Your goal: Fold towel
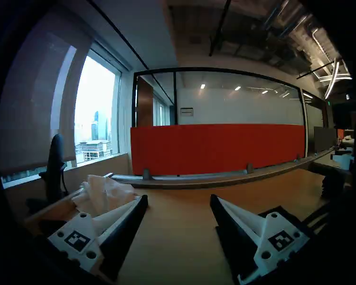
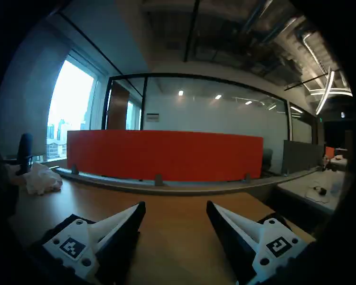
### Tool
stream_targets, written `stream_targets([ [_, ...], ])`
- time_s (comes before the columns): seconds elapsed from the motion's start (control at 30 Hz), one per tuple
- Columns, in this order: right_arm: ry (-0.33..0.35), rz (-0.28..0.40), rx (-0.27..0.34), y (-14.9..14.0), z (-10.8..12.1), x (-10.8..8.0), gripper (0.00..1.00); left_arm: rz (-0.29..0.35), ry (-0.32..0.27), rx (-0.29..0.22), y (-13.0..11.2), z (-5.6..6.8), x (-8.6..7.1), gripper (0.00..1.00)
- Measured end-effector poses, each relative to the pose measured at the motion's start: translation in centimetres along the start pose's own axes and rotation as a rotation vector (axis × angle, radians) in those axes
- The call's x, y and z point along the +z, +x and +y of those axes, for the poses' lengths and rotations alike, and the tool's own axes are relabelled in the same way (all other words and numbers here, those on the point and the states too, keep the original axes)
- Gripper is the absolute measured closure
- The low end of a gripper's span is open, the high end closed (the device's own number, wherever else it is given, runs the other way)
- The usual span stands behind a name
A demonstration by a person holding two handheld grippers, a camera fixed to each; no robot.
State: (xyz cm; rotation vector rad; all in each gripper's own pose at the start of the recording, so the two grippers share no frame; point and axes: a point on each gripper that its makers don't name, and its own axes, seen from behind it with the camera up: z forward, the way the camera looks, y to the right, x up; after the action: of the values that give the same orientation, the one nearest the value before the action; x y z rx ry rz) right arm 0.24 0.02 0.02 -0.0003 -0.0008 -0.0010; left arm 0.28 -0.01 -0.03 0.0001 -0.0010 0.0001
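A crumpled white towel (image 1: 102, 194) lies in a heap on the wooden desk (image 1: 182, 223), just beyond my left gripper's left finger. In the left gripper view, the left gripper (image 1: 179, 202) is open low over the desk, nothing between its fingers. In the right gripper view the same towel (image 2: 41, 179) sits far off at the left edge of the desk (image 2: 178, 218). The right gripper (image 2: 175, 207) is open too, empty, pointing at bare desk well to the right of the towel.
A red partition (image 1: 216, 148) with a glass wall above it runs along the desk's far edge. A black office chair (image 1: 54, 166) stands at the left by the window. A dark object (image 1: 332, 183) sits at the desk's right end; another desk (image 2: 320, 187) lies further right.
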Motion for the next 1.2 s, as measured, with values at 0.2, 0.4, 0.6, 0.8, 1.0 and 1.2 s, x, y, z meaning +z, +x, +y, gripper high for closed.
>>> stream_targets([
  [0.2, -0.005, -0.004, -0.012, 3.6, 0.2, -0.1, 0.0, -0.013, -0.003, 0.005, 3.4, 0.2, -0.4, 0.03],
  [0.4, 0.001, -0.01, -0.006, 5.3, 0.1, -0.2, 0.0, -0.033, -0.02, 0.005, 5.0, 0.9, -0.6, 0.03],
  [0.6, 0.017, -0.021, -0.012, 6.5, -0.1, 0.1, 0.0, -0.055, -0.056, 0.02, 6.3, 1.5, -0.4, 0.03],
  [0.8, 0.105, -0.072, -0.061, 6.5, -2.0, -0.2, 0.0, -0.108, -0.149, 0.043, 6.4, 3.2, -0.4, 0.03],
  [1.0, 0.223, -0.156, -0.113, 5.4, -4.3, -1.0, 0.0, -0.172, -0.27, 0.048, 5.7, 5.5, -1.0, 0.03],
  [1.2, 0.302, -0.205, -0.142, 4.6, -5.7, -1.7, 0.0, -0.224, -0.344, 0.05, 4.6, 6.8, -1.7, 0.03],
])
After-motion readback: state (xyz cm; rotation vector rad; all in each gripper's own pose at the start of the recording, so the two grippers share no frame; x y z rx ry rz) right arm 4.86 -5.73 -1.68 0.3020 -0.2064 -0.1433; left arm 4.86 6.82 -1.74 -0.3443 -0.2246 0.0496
